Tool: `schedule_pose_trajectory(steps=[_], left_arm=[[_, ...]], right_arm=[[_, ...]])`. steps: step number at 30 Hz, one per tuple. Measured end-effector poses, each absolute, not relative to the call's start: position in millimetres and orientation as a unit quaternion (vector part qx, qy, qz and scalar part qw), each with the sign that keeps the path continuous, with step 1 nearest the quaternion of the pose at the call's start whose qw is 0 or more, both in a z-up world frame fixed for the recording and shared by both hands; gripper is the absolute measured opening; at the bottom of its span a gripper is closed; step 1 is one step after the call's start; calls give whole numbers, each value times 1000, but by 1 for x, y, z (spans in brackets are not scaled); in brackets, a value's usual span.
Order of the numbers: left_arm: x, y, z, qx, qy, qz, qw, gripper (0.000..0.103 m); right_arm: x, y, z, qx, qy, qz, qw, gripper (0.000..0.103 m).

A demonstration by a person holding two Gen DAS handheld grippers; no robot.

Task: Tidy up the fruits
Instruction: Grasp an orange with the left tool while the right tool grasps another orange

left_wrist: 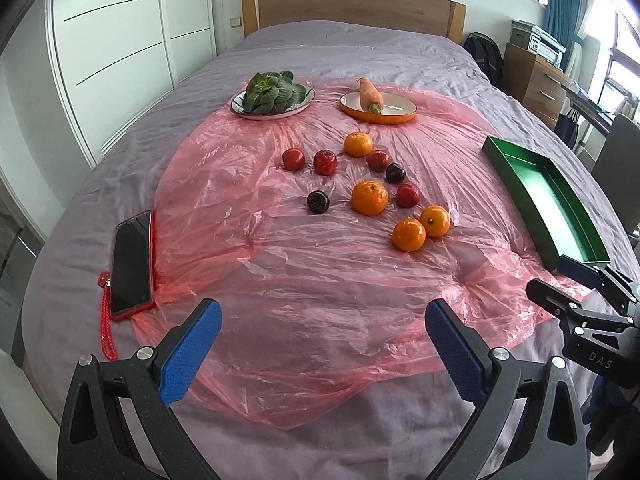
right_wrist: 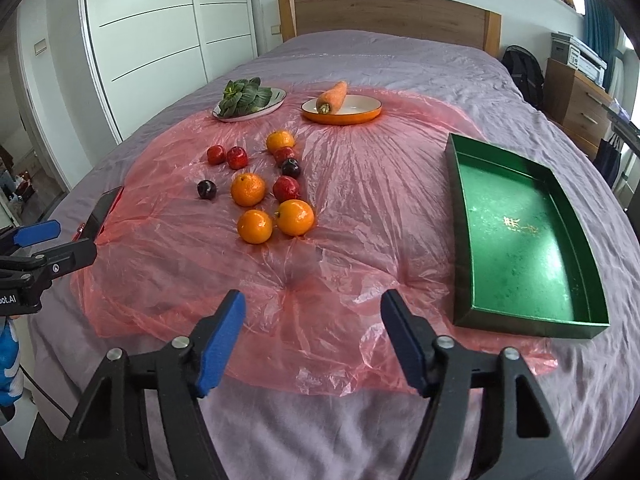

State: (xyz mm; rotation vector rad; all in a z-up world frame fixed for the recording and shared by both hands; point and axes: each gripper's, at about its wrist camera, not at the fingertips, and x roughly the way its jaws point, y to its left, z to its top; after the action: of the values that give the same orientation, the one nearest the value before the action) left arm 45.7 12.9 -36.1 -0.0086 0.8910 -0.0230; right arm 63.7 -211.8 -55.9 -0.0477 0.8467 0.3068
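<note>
Several oranges (left_wrist: 369,197) (right_wrist: 248,189), red apples (left_wrist: 325,162) (right_wrist: 286,188) and dark plums (left_wrist: 318,201) (right_wrist: 207,189) lie loose on a pink plastic sheet (left_wrist: 304,280) (right_wrist: 320,280) on the bed. An empty green tray (left_wrist: 548,200) (right_wrist: 520,232) sits at the right. My left gripper (left_wrist: 322,334) is open and empty, near the front of the sheet. My right gripper (right_wrist: 312,326) is open and empty, left of the tray's near end; it also shows in the left wrist view (left_wrist: 560,280).
A white plate with leafy greens (left_wrist: 272,94) (right_wrist: 248,100) and an orange plate with a carrot (left_wrist: 378,106) (right_wrist: 340,108) stand at the back. A phone in a red case (left_wrist: 132,264) (right_wrist: 104,212) lies at the left. Wardrobe left, headboard behind.
</note>
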Motion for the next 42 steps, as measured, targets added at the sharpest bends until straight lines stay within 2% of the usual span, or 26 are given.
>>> schedule_pose_trajectory(steps=[3, 8, 13, 19, 33, 36, 42], left_arm=[[59, 6, -40, 2, 434, -22, 901, 97], [80, -7, -53, 6, 449, -43, 893, 86], [100, -24, -66, 12, 460, -72, 885, 75], [125, -40, -80, 24, 474, -107, 874, 70], [172, -65, -116, 76, 499, -154, 849, 70], [176, -65, -123, 77, 506, -160, 844, 63], [181, -65, -129, 81, 506, -170, 842, 58]], right_arm=[[78, -209, -62, -31, 416, 172, 892, 101], [104, -206, -72, -42, 431, 208, 877, 84], [132, -201, -74, -66, 442, 253, 858, 74], [166, -186, -80, -121, 456, 322, 821, 74], [218, -158, -105, -223, 464, 395, 761, 74], [222, -156, -110, -232, 464, 410, 750, 74], [228, -153, -120, -239, 467, 444, 726, 73]])
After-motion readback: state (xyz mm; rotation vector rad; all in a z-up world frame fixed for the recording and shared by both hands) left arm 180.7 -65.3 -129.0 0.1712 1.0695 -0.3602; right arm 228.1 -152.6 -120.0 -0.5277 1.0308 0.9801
